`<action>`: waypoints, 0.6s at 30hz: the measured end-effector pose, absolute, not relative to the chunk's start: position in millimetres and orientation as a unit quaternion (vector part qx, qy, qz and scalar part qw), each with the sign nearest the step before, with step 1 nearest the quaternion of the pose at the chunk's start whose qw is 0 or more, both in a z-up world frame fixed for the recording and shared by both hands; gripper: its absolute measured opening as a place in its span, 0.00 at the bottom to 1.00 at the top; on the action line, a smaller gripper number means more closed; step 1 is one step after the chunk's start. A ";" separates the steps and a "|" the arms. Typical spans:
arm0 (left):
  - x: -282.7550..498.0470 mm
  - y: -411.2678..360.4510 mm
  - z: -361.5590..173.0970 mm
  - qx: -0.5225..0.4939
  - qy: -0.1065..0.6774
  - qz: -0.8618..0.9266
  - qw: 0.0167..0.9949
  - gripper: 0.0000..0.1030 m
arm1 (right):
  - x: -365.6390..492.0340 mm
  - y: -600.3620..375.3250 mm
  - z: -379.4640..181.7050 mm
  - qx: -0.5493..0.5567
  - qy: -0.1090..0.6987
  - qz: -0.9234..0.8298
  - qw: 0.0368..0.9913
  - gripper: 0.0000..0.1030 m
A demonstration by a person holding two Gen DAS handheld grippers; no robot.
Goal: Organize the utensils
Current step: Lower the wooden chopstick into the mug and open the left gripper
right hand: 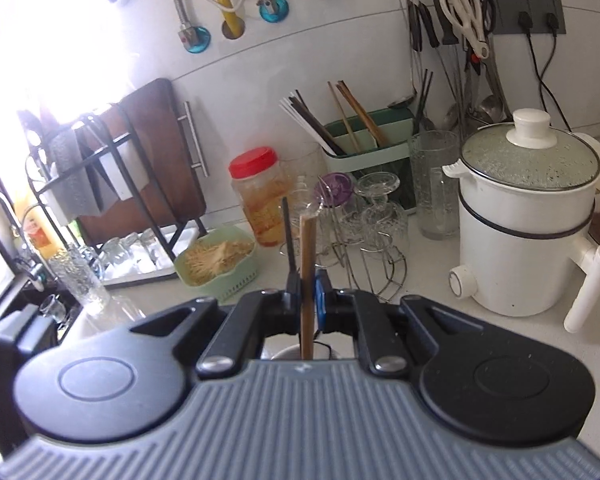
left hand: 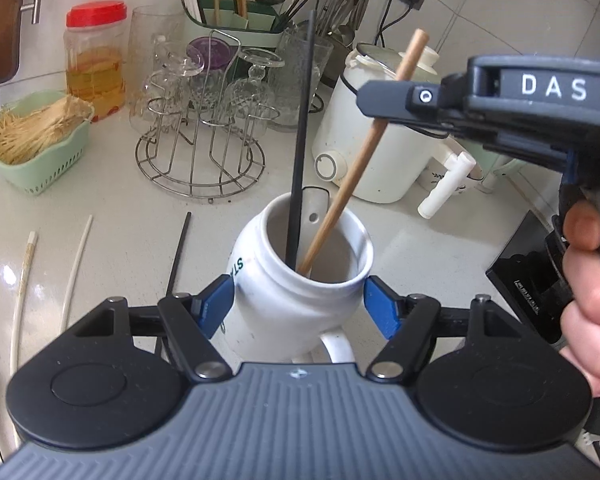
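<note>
i saw a white mug (left hand: 296,300) with dark green lettering on its side. inside it stood a black chopstick (left hand: 302,152) and a light brown wooden chopstick (left hand: 356,168). left of the mug, on the pale speckled counter (left hand: 120,208), lay two white chopsticks (left hand: 76,272) and another black one (left hand: 180,252). behind the mug sat a mint green basket (left hand: 40,164) of straw-coloured sticks and a red-lidded jar (left hand: 96,56) of amber liquid. my gripper pads (left hand: 216,304) were blue.

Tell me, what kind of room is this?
Most likely a home kitchen: a white cooking pot on the counter, glasses on a wire drying rack, and ladles and scissors hanging on the tiled wall.
</note>
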State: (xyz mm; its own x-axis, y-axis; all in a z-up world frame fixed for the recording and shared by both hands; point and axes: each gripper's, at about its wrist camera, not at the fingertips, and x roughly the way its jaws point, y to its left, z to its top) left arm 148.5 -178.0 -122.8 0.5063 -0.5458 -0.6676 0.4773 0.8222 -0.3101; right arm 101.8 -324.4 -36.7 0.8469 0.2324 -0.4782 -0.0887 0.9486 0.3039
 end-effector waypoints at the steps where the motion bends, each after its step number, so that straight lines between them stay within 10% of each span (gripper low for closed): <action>1: 147.6 -177.3 -122.5 -0.042 0.399 -0.296 0.867 0.74 | 102.9 -325.4 -36.9 0.138 0.267 0.077 0.951 0.12; 3: 146.8 -175.1 -121.2 -0.042 0.398 -0.296 0.867 0.74 | 105.5 -328.1 -37.6 0.142 0.278 0.066 0.948 0.17; 7: 145.3 -165.3 -119.2 -0.045 0.398 -0.296 0.867 0.74 | 99.6 -330.1 -39.6 0.135 0.275 0.041 0.951 0.80; 18: 140.9 -93.4 -117.9 -0.053 0.416 -0.234 0.877 0.74 | 88.8 -305.9 -74.0 0.134 0.324 0.052 0.935 0.78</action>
